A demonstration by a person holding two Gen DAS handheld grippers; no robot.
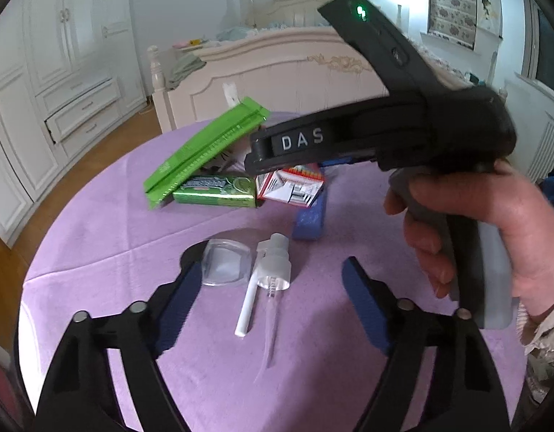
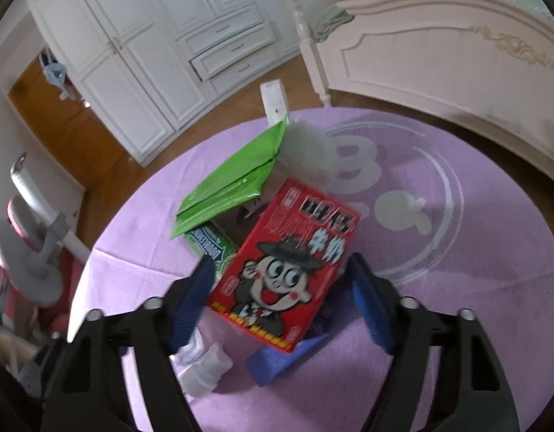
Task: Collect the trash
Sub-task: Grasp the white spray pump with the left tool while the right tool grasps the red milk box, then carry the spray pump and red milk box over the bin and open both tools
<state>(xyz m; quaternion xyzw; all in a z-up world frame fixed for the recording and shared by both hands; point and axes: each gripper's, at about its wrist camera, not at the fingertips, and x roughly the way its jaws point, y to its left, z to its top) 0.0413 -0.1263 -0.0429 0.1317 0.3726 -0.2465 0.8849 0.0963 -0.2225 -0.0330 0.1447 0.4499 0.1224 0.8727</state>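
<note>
A trash pile lies on the purple table (image 1: 115, 237): a green foil pouch (image 1: 205, 151), a green gum pack (image 1: 215, 190), a red milk carton (image 1: 291, 187), a blue pack (image 1: 309, 216), a clear plastic lid (image 1: 224, 261) and a white spray pump (image 1: 271, 266). My left gripper (image 1: 273, 302) is open above the lid and pump. My right gripper (image 2: 280, 302) is open, its jaws on either side of the red carton (image 2: 287, 262), apart from it. The right gripper's body (image 1: 385, 133) crosses the left wrist view.
A cream bed footboard (image 1: 284, 79) stands behind the table. White wardrobes (image 2: 151, 46) and wooden floor (image 2: 107, 165) lie to the left. A grey-pink chair (image 2: 32, 252) is beside the table. A white fluffy wad (image 2: 305, 147) lies by the pouch (image 2: 237, 176).
</note>
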